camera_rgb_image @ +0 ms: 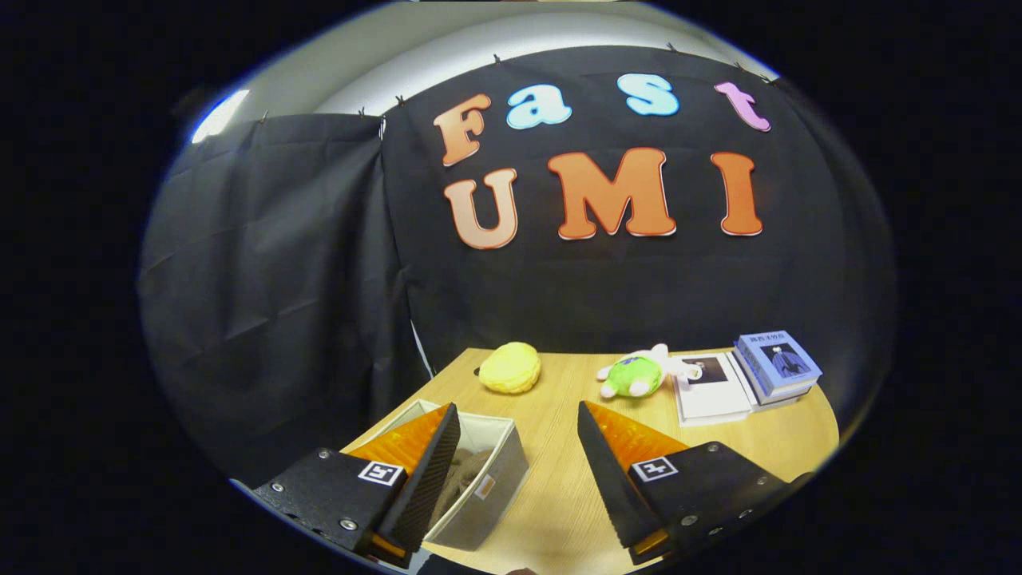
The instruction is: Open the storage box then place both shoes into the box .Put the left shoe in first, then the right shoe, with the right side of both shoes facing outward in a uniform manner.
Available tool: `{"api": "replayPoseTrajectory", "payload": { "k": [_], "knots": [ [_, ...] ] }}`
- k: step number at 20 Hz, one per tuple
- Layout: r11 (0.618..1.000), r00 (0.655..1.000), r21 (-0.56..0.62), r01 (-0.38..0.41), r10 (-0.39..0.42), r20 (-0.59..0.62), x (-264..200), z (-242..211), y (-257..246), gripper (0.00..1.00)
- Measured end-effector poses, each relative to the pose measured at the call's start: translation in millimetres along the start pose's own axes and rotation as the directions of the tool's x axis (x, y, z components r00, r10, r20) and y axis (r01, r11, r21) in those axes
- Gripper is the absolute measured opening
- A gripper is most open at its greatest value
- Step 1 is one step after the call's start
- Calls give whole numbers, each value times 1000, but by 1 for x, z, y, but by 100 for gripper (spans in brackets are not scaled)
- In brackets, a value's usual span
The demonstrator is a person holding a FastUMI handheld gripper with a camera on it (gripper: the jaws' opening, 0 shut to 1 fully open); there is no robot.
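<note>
- Gripper view: we see the wooden table (559, 479) as the biggest item, a light-grained top running from under the fingers out to the black cloth wall (271, 279) behind it.
- Next in size, the storage box (499, 479): a pale fabric bin with no lid on it, sitting near the table's left edge. One gripper finger overlaps its near wall in our view; the box extends just ahead of that finger.
- Inside the box we make out something brownish (467, 471) low against the wall. It may be a shoe, but we cannot tell; it is mostly hidden by the finger.
- Gripper (519, 463): fingers spread wide apart, nothing between them, released. We see bare tabletop in the gap. It looks raised above the table rather than touching it.
- Beyond the fingers on the far right, a stack of books (778, 367) with a bluish cover on top, resting partly on an open white booklet (711, 391).
- Just beside the booklet, a green and white plush toy (639, 375) lies on its side.
- Well apart from the toy, a yellow round cushion-like thing (509, 367) sits beyond the box, near the wall.
</note>
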State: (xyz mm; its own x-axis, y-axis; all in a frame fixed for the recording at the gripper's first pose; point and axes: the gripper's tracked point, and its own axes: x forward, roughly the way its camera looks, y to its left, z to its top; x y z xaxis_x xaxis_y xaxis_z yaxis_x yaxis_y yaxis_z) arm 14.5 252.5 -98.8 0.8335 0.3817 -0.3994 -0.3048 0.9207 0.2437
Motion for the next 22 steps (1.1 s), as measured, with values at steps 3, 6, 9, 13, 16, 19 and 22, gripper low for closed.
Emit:
{"api": "replayPoseTrajectory", "payload": {
  "k": [3, 6, 9, 13, 16, 19, 22],
  "knots": [
    [999, 991, -9, -39, 40, 129, -27, 35, -21, 90],
    [996, 966, -83, 27, -5, 260, -54, 70, -56, 93],
    [991, 937, -106, 85, -43, 345, -83, 91, -81, 93],
    [985, 904, -117, 129, -68, 423, -114, 113, -110, 93],
    [984, 890, -111, 140, -75, 450, -128, 120, -121, 93],
    [984, 864, -131, 121, -40, 502, -144, 135, -121, 93],
    [968, 838, -168, 185, -66, 541, -155, 147, -134, 93]
  ]
}}
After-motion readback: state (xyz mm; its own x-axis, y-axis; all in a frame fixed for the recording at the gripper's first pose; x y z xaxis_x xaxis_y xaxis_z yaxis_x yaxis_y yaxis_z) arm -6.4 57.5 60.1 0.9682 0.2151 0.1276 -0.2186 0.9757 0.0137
